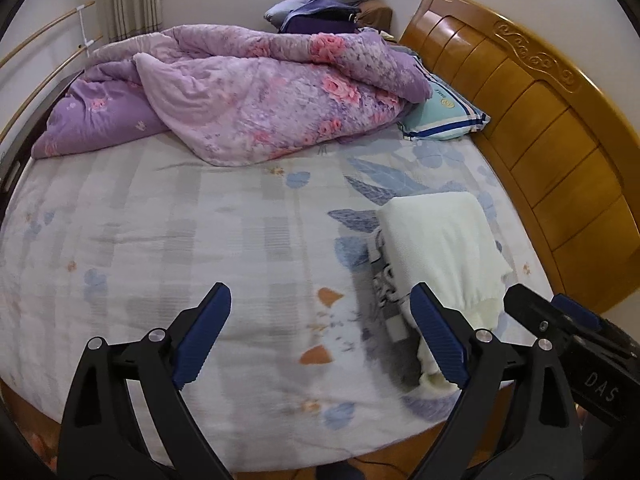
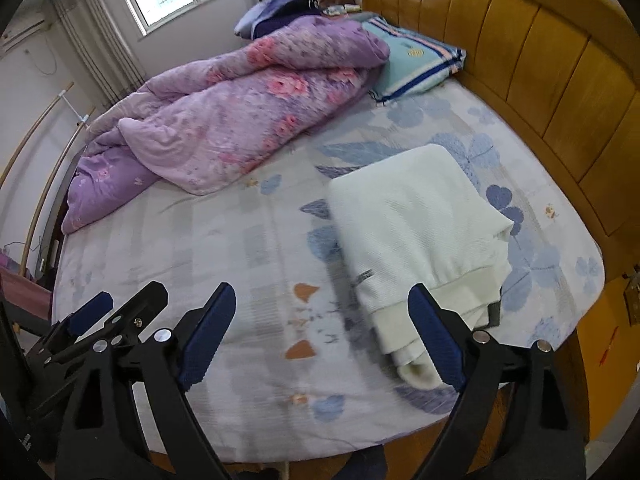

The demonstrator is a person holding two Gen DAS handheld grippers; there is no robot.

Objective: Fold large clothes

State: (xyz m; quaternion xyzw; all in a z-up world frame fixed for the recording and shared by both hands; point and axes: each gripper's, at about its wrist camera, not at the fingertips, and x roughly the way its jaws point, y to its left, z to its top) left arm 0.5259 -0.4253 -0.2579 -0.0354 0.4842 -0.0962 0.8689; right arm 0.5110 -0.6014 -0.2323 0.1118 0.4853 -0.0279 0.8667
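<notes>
A folded cream-white knit garment lies on the bed's right side, near the wooden headboard; it also shows in the left wrist view, with a patterned piece under its left edge. My left gripper is open and empty above the sheet, its right finger over the garment's near end. My right gripper is open and empty, its right finger over the garment's ribbed hem. The right gripper's body shows at the left wrist view's right edge.
A crumpled purple floral quilt covers the far part of the bed. A teal striped pillow lies by the wooden headboard. Dark pillows are piled at the far corner. The floral sheet reaches the near bed edge.
</notes>
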